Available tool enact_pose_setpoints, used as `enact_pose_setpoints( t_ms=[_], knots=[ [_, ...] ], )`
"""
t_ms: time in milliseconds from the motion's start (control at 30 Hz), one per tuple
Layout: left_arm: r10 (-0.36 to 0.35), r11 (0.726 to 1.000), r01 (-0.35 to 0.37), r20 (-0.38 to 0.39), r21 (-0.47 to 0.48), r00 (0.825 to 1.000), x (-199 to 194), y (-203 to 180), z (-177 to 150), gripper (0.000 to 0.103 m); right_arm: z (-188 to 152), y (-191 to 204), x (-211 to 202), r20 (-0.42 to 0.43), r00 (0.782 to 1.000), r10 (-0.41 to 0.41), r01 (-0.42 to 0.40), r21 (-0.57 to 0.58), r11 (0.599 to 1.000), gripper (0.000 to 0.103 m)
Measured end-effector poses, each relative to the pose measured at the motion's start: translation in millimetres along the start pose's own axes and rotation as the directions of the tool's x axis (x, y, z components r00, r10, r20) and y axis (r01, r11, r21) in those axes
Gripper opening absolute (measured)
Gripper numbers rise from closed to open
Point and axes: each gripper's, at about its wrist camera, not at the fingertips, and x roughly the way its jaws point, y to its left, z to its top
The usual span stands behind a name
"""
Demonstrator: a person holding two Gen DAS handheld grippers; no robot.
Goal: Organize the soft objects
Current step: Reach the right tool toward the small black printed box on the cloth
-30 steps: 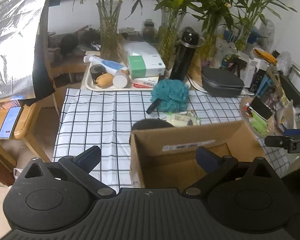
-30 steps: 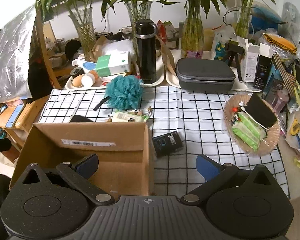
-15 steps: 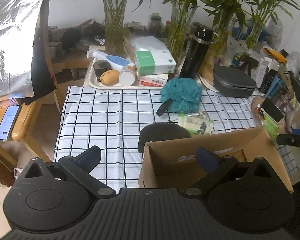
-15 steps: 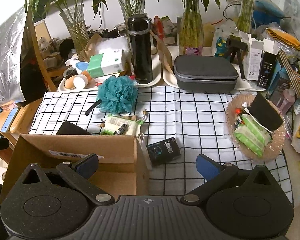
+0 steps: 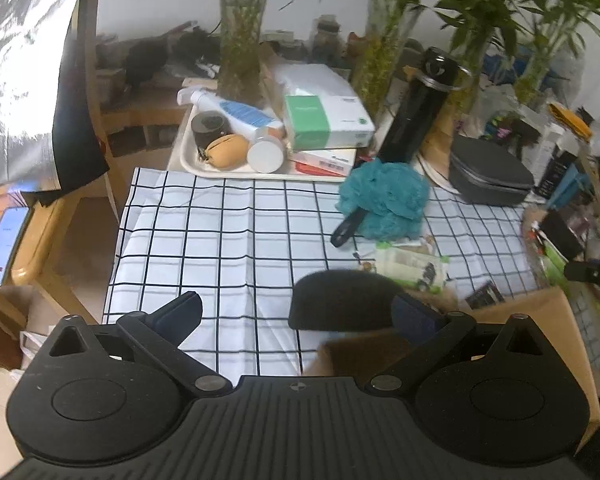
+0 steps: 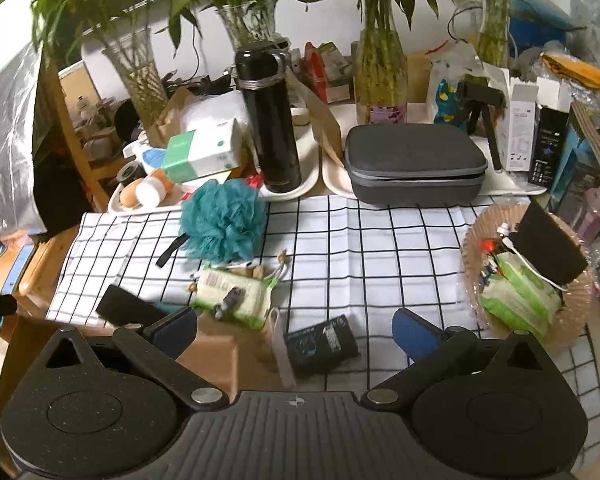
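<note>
L gripper (image 5: 296, 312) & R gripper (image 6: 294, 332) both apart, above cardboard box (image 5: 540, 320) w/ teal loofah (image 6: 222, 220) beyond.

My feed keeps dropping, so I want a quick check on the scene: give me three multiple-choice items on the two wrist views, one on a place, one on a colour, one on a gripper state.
1. Where does the bath pouf lie?
A. on the checked tablecloth, in front of the black flask
B. inside the cardboard box
C. in the woven basket

2. What colour is the bath pouf?
A. pink
B. teal
C. white

3. How do the right gripper fingers stand?
A. shut on the pouf
B. shut on nothing
C. spread apart, holding nothing

Answers:
1. A: the right wrist view shows it on the cloth below the flask, apart from the cardboard box and the woven basket.
2. B: it reads blue-green in both views.
3. C: a wide gap shows between its blue pads, with only the cloth behind.
</note>
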Motion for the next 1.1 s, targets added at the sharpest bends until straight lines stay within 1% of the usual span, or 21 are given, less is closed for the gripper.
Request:
enact_pose_setpoints(
  t_ms=[133, 233, 267, 300, 433, 600, 667, 733, 833, 867, 933, 1033, 1067, 1100],
  knots=[
    [0.019, 1.0, -0.02, -0.034, -0.006, 0.999, 21, 9, 4, 0.103, 6, -9, 24, -0.019, 0.999, 0.025, -0.025, 0.023, 0.999, 0.103],
    [0.024, 1.0, -0.023, -0.096, 0.008, 0.995, 35, 10, -1, 0.103, 4, -12, 40, -0.061, 0.997, 0.036, -0.034, 0.042, 0.999, 0.103],
    [0.018, 1.0, -0.018, -0.09, 0.0, 0.996, 35, 11, -3, 0.103, 2, -11, 44, -0.074, 0.996, 0.038, -0.035, 0.039, 0.999, 0.103],
    [0.008, 1.0, -0.009, -0.086, -0.01, 0.996, 35, 13, -5, 0.103, 0, -10, 46, -0.092, 0.995, 0.04, -0.037, 0.034, 0.999, 0.103],
    [-0.034, 0.999, 0.031, -0.105, -0.038, 0.994, 34, 18, -7, 0.103, -5, -11, 44, -0.115, 0.991, 0.063, -0.056, 0.06, 0.997, 0.103],
    [-0.06, 0.998, 0.057, -0.129, -0.027, 0.99, 37, 16, -3, 0.103, -11, -16, 42, -0.15, 0.985, 0.08, -0.064, 0.109, 0.992, 0.103],
    [-0.092, 0.996, 0.09, -0.122, -0.029, 0.988, 38, 17, 1, 0.103, -10, -16, 41, -0.145, 0.986, 0.081, -0.068, 0.095, 0.993, 0.103],
    [-0.146, 0.989, 0.142, -0.103, -0.041, 0.984, 39, 20, 7, 0.103, -9, -16, 39, -0.12, 0.989, 0.083, -0.073, 0.08, 0.994, 0.103],
    [-0.243, 0.969, 0.236, -0.107, -0.071, 0.964, 48, 28, 15, 0.103, -5, -20, 37, -0.075, 0.99, 0.121, -0.114, 0.086, 0.99, 0.103],
    [-0.279, 0.959, 0.27, -0.113, -0.084, 0.954, 53, 30, 18, 0.103, -4, -21, 38, -0.065, 0.989, 0.13, -0.124, 0.085, 0.989, 0.103],
    [-0.359, 0.932, 0.345, -0.137, -0.116, 0.923, 69, 35, 22, 0.103, -3, -22, 39, -0.044, 0.989, 0.144, -0.141, 0.078, 0.987, 0.103],
    [-0.436, 0.897, 0.407, -0.191, -0.174, 0.879, 97, 42, 24, 0.103, -2, -23, 43, -0.02, 0.985, 0.169, -0.167, 0.076, 0.983, 0.103],
    [-0.45, 0.89, 0.417, -0.208, -0.183, 0.868, 105, 43, 24, 0.103, -2, -24, 44, -0.013, 0.984, 0.18, -0.179, 0.08, 0.981, 0.103],
    [-0.453, 0.889, 0.417, -0.228, -0.188, 0.862, 114, 43, 24, 0.103, -3, -26, 45, -0.006, 0.981, 0.193, -0.192, 0.085, 0.978, 0.103]
  ],
)
